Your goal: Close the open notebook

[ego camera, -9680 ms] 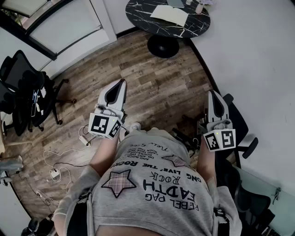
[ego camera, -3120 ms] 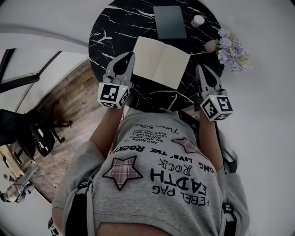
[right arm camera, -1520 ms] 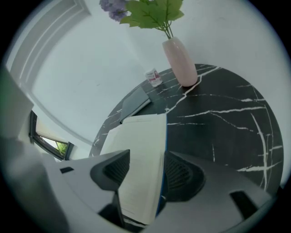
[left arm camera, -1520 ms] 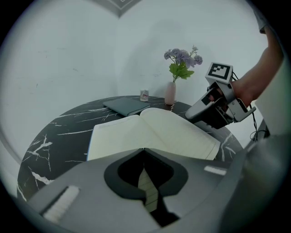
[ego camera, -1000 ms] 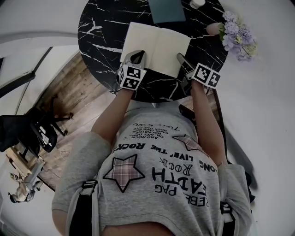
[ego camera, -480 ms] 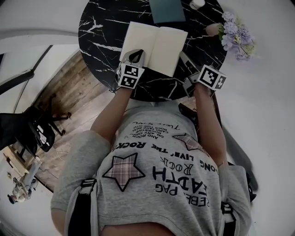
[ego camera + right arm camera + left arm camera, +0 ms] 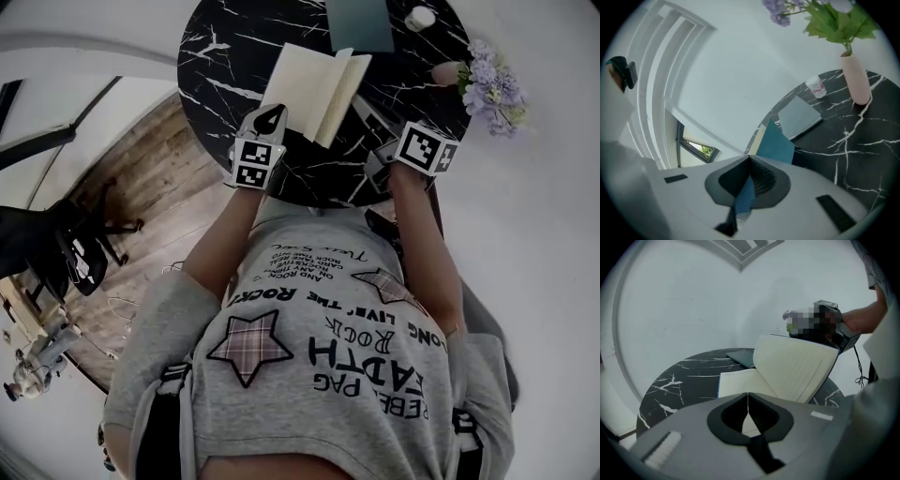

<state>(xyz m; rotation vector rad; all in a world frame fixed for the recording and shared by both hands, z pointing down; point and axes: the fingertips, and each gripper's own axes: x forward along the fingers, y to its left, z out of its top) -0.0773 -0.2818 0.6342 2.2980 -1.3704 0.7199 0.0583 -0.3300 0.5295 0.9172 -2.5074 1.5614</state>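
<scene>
The notebook (image 7: pixel 302 77) lies on the round black marble table (image 7: pixel 216 56). Its left cream page (image 7: pixel 740 383) is flat, while its right half (image 7: pixel 794 371) stands tilted up off the table. My right gripper (image 7: pixel 749 161) is shut on the teal cover (image 7: pixel 776 143) of that raised half and holds it up from the right side (image 7: pixel 361 105). My left gripper (image 7: pixel 272 117) is shut with nothing in it and hovers over the near edge of the left page (image 7: pixel 748 401).
A closed teal book (image 7: pixel 361 23) lies beyond the notebook, with a small white jar (image 7: pixel 420 17) to its right. A pink vase (image 7: pixel 855 77) of purple flowers (image 7: pixel 489 80) stands at the table's right edge. An office chair (image 7: pixel 56 253) sits on the wooden floor at left.
The right gripper has shut on the notebook's right cover and lifted it, so the right half now stands up and swings leftward. The left gripper rose a little.
</scene>
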